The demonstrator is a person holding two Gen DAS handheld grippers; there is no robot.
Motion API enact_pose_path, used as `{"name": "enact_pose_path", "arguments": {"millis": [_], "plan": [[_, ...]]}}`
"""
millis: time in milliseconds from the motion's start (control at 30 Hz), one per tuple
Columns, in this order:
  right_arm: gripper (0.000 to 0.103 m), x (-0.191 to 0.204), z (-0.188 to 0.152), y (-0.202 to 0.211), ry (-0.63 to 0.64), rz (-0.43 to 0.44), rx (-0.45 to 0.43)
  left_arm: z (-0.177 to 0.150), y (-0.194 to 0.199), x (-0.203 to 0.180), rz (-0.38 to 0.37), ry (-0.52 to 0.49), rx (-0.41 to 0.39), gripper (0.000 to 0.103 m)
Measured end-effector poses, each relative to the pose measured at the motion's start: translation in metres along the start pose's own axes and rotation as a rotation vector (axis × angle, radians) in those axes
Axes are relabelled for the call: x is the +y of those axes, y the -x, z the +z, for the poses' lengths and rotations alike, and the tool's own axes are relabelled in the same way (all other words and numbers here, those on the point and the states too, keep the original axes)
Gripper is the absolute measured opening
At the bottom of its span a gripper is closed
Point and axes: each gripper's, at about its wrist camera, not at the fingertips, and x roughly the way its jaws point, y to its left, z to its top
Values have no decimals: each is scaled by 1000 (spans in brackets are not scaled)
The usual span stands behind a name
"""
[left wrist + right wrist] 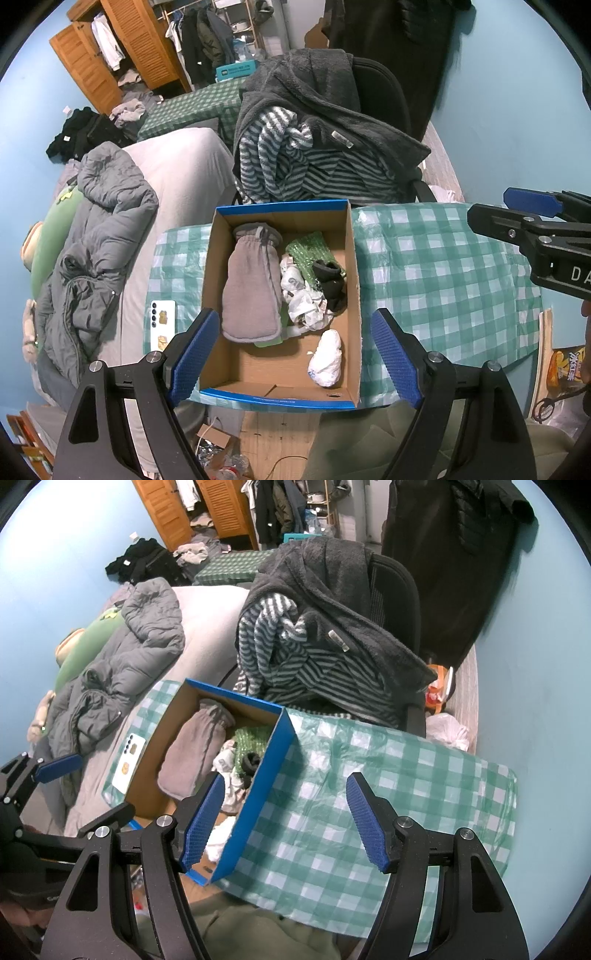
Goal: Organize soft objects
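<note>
Even indoor light, soft shadows, no glare. Sharp centre, heavy fisheye bending and dark vignette at corners.

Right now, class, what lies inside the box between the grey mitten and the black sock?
In the left wrist view, crumpled white plastic bags lie between the grey mitten and the black sock, with green bubble wrap just behind.

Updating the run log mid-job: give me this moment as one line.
left gripper: open, empty, over cardboard box | right gripper: open, empty, over checked tablecloth | in box: grey mitten, white bundle
</note>
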Motion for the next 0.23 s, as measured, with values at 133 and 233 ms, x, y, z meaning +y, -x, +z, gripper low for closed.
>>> {"name": "enact_pose_path", "arguments": {"millis": [133,233], "plan": [[68,0,-1,-1,-1,0,0,-2,-1,-1,2,2,2,85],[68,0,-1,-1,-2,1,-1,-4,-1,-3,4,2,3,85]]}}
